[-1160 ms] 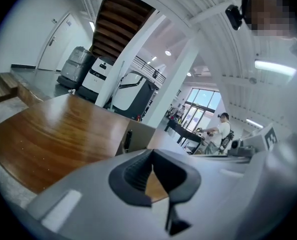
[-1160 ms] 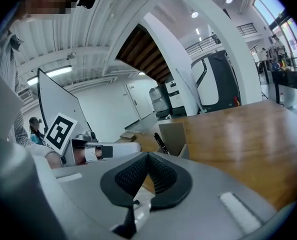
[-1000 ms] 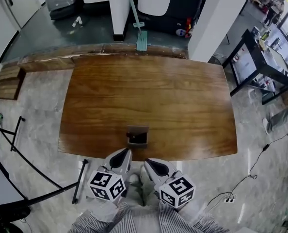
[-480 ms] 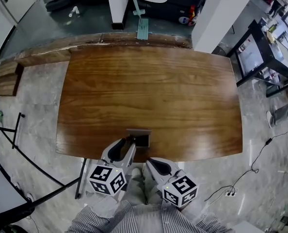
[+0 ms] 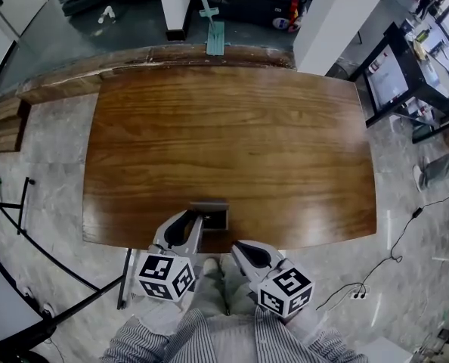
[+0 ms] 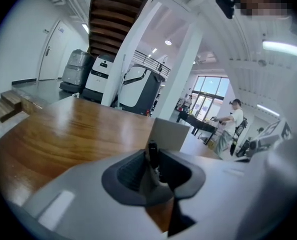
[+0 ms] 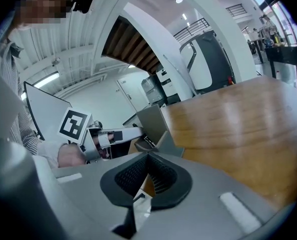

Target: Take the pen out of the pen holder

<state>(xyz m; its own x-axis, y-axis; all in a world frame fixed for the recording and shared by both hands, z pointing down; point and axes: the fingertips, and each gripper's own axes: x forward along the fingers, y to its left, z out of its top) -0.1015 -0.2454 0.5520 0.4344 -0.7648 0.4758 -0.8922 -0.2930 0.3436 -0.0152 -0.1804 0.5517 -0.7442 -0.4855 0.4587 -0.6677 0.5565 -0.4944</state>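
Early stage, nothing pulled out yet. Pen holder (image 5: 209,204) at the 6 o'clock edge of the desk (image 5: 232,127). Pen (image 6: 152,153) upright and apparently inside it, with only the dark top showing in the left gripper view.

Left tongs (image 5: 195,221) in at 7 o'clock of the holder, tips at its near rim. Roughly half open and closing, pen top between the pads. Looks nearer the right pad, with a gap on the left side, so no firm clamp yet by my read.

Right tongs (image 5: 240,246) at 5 o'clock of the holder, off the desk edge and apart from it. Tips together, nothing between them, touching nothing.

Left to do: finish the squeeze on the pen, lift straight up past the rim, carry clear of the holder. Risk of tipping the holder or dragging it up with an off-centre grip.
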